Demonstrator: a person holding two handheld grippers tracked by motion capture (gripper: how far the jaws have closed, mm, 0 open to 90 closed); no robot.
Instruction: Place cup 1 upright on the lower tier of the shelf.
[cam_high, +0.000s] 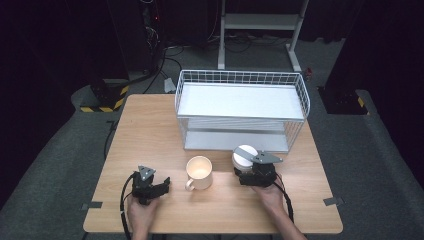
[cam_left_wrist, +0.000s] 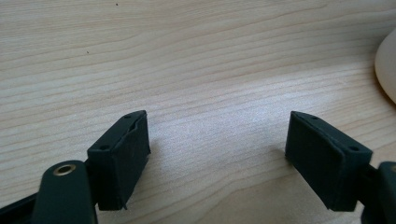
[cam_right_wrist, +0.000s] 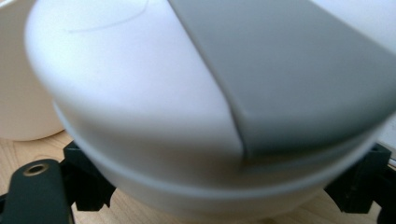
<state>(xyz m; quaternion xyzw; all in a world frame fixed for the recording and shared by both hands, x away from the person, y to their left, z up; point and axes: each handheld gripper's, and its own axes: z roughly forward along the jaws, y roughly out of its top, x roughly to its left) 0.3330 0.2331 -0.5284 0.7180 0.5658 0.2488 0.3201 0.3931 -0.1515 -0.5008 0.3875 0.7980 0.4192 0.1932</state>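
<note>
The step in hand looked to be taking hold of the white container (cam_high: 244, 154), which stood on the table (cam_high: 150, 130) at your right, just in front of the wire rack (cam_high: 240, 75) and near the cream mug (cam_high: 200, 172).

To do it well, you needed to keep your left gripper (cam_high: 165, 186) parked where it lay at the near left, clear of the mug's handle. With your right gripper (cam_high: 246, 170), you needed the pads low on the container's straight wall, below the bulge of the grey-banded lid, and level on both sides. Its wall looked smooth and rounded, so a squeeze placed high or off-centre would probably have let it slip or tip. I would have closed slowly and lifted straight up, since the mug stood close on one side and the rack's lower shelf close behind.

As for the jaws, in the left gripper view your left gripper (cam_left_wrist: 217, 158) had them well apart over bare wood. Nothing lay between them, and the mug's (cam_left_wrist: 387, 70) edge was off to one side.

In the right gripper view your right gripper (cam_right_wrist: 224, 186) had its jaws set wide, one on either side of the container (cam_right_wrist: 140, 93). The container's bulge hid the pads, so I couldn't tell whether they were pressing on it or only flanking it. The mug (cam_right_wrist: 23, 93) sat just beyond it.
</note>
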